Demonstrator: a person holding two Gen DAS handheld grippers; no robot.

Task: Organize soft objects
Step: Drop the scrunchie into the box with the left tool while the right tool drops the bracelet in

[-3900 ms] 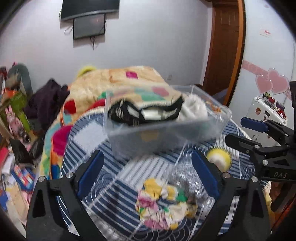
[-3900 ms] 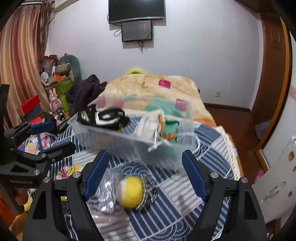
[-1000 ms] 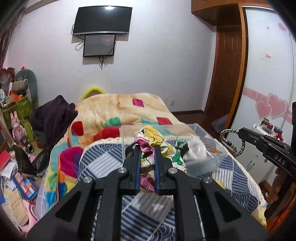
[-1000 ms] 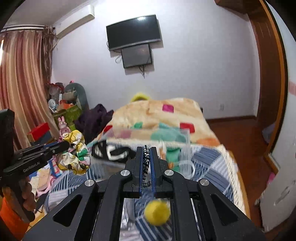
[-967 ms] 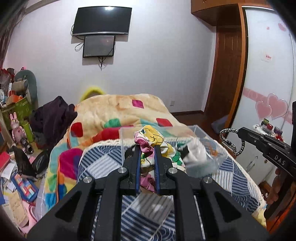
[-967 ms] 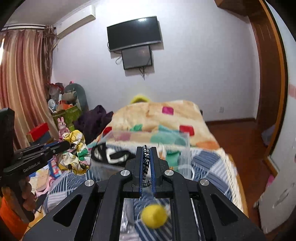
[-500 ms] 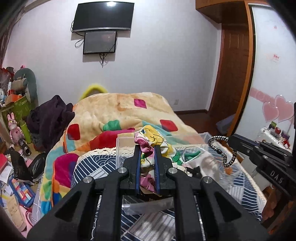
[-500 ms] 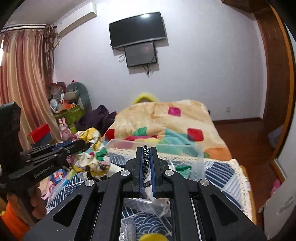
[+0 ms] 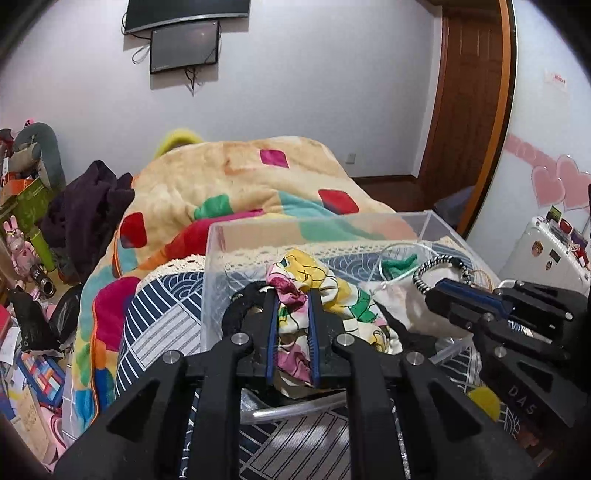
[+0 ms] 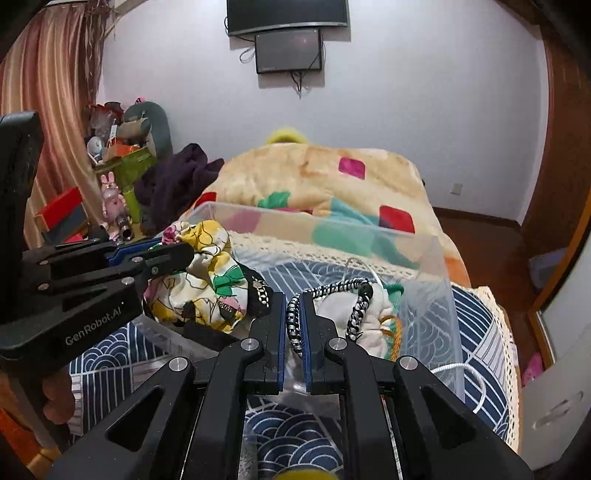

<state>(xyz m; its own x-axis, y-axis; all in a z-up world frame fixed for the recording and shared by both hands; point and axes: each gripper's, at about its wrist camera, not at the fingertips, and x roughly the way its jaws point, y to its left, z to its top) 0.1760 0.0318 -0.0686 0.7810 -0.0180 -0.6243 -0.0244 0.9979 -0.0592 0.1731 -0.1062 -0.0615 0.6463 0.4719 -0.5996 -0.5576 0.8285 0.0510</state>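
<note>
Behind clear bin [image 10: 424, 258]: patchwork blanket [image 10: 325, 177], dark clothes [image 10: 177, 181], wall TV [image 10: 288, 14].

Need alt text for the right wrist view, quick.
The right gripper, shut on a black-and-white hair tie, hangs over a clear plastic box on a bed; at left, the left gripper holds a floral scrunchie.

Floral scrunchie [image 9: 295, 295], yellow, pink, green on white, crumpled, pinched between left gripper [image 9: 291, 295] pads, hanging above clear plastic bin [image 10: 424, 258]. Black-white braided hair tie [image 10: 354, 302], looped, clamped in right gripper [image 10: 294, 295], arching over bin's white cloth [image 10: 373, 314].
</note>
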